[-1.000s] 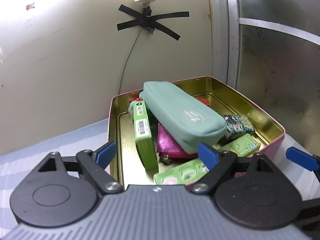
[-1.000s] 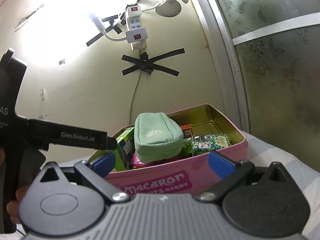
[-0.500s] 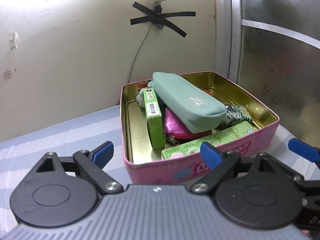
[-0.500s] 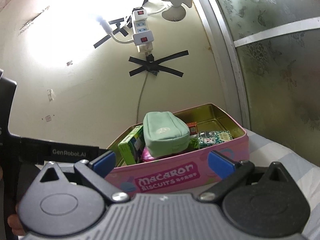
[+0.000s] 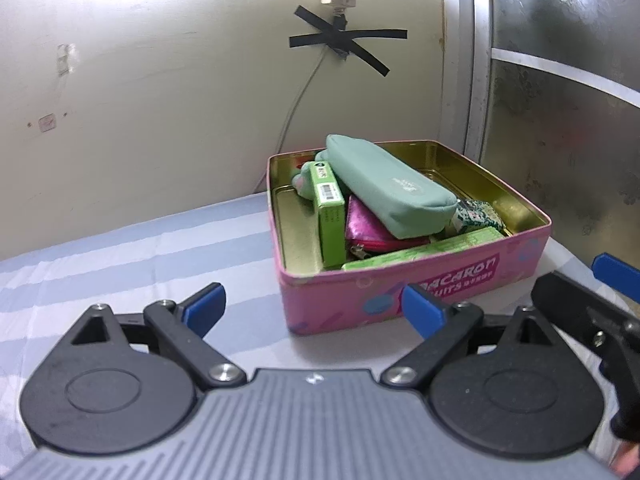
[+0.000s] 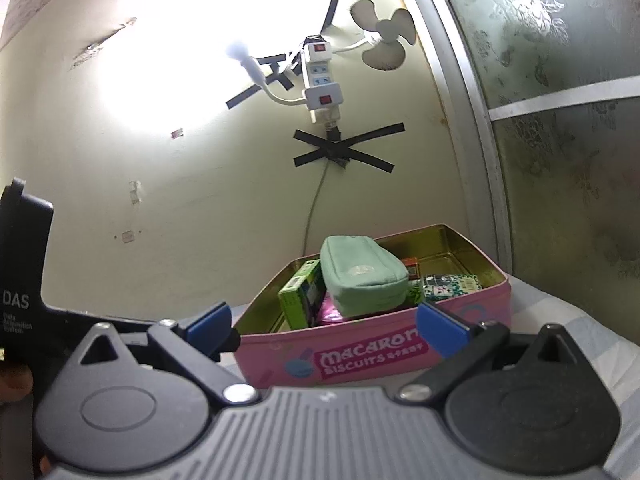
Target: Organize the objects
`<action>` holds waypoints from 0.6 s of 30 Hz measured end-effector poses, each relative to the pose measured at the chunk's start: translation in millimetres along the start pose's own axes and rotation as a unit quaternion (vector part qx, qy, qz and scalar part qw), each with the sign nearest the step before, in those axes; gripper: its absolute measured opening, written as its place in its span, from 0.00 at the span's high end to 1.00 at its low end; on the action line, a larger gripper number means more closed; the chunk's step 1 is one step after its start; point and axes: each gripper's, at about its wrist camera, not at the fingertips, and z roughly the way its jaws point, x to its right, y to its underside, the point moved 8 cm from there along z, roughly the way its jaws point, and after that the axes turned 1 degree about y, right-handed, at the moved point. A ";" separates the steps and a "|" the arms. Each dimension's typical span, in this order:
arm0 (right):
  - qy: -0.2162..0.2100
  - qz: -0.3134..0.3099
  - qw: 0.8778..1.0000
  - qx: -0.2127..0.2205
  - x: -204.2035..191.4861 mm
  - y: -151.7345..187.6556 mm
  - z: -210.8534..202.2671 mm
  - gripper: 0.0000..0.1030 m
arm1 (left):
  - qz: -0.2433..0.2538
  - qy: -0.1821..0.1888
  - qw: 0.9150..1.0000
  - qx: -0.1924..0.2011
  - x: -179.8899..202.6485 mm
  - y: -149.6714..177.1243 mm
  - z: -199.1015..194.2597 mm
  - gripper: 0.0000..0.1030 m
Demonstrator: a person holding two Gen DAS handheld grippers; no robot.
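Observation:
A pink Macaron biscuit tin (image 5: 448, 284) (image 6: 372, 356) stands open on a blue striped cloth. Inside lie a mint green pouch (image 5: 388, 190) (image 6: 360, 276), a green box on edge (image 5: 330, 208) (image 6: 298, 298), a magenta purse (image 5: 368, 230), a long green pack (image 5: 424, 250) and a patterned packet (image 5: 476, 214). My left gripper (image 5: 312, 306) is open and empty, in front of the tin. My right gripper (image 6: 324, 326) is open and empty, low before the tin's front wall; one blue tip shows in the left wrist view (image 5: 616, 270).
A cream wall with a taped power strip (image 6: 322, 84) and cable rises behind the tin. A frosted glass door (image 5: 560, 100) stands to the right. The striped cloth (image 5: 132, 248) stretches to the left of the tin.
Both grippers have drawn back from the tin, which now looks smaller and farther away. Both stayed open. The tin's contents have not moved.

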 end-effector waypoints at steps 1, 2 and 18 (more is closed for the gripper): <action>0.000 -0.002 1.000 0.000 -2.4 0.9 -2.9 0.01 | -0.004 -0.001 1.000 -0.001 -1.8 3.5 -3.2 0.06; -0.002 -0.004 1.000 -0.001 -5.2 2.5 -6.6 0.01 | -0.007 -0.001 1.000 -0.001 -3.7 6.9 -6.3 0.06; -0.034 -0.007 0.999 0.028 -35.0 10.5 -91.9 0.01 | -0.024 -0.050 0.998 0.040 -21.7 46.5 -91.0 0.06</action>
